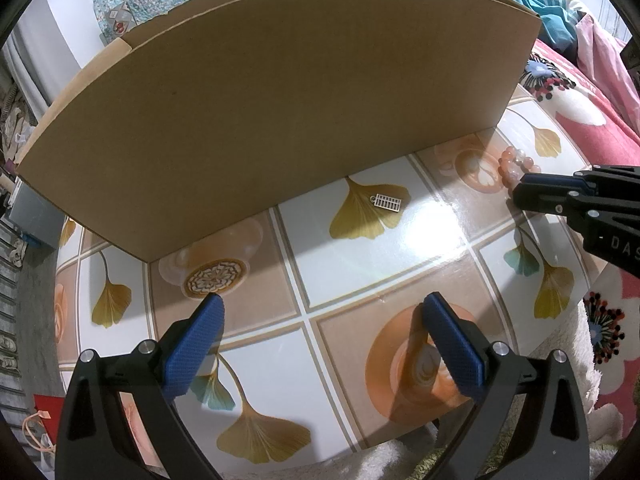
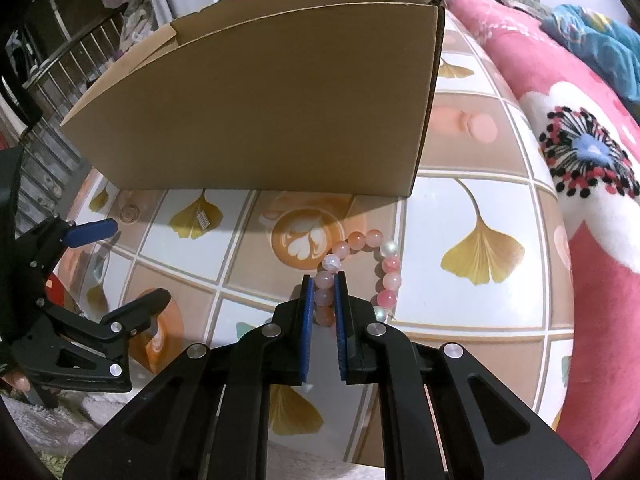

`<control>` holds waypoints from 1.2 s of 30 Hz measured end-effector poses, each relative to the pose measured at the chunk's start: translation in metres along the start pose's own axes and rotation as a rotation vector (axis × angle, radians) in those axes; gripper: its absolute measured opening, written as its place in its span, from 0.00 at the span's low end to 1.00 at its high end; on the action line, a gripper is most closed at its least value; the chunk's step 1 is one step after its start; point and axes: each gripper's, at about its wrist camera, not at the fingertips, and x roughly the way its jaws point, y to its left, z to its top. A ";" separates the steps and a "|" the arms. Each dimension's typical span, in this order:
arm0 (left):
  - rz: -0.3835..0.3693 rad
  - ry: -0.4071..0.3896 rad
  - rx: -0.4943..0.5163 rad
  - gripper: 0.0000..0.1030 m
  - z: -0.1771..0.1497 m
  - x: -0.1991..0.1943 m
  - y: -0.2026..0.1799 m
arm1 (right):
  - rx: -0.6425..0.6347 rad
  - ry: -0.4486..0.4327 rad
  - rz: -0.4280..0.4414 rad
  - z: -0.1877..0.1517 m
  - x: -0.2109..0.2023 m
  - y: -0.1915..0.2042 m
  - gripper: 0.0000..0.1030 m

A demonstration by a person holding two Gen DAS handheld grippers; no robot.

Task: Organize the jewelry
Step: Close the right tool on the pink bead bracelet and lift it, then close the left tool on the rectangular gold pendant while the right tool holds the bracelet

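Note:
A bracelet of pink, orange and white beads (image 2: 374,264) lies on the tiled table. My right gripper (image 2: 325,282) is shut on its left strand, the beads pinched between the blue pads. In the left wrist view the bracelet (image 1: 516,164) and the right gripper (image 1: 520,194) show at the right edge. A small silver rectangular pendant (image 1: 387,202) lies on a ginkgo leaf print in front of the cardboard box (image 1: 280,120); it also shows in the right wrist view (image 2: 203,217). My left gripper (image 1: 322,308) is open and empty, held above the table short of the pendant.
The open cardboard box (image 2: 272,112) stands at the back of the table (image 2: 480,312), its near wall facing me. A pink flowered blanket (image 2: 580,152) lies to the right of the table. Railings and clutter lie to the left.

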 end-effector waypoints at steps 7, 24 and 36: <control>0.003 0.000 0.003 0.95 0.001 -0.001 0.000 | 0.004 -0.001 0.005 -0.003 0.001 -0.007 0.08; -0.062 -0.074 0.033 0.95 0.001 -0.005 0.011 | 0.035 -0.016 0.026 -0.008 -0.003 -0.012 0.08; -0.193 -0.229 0.075 0.69 0.020 -0.019 0.002 | 0.060 -0.049 0.095 -0.017 -0.006 -0.026 0.08</control>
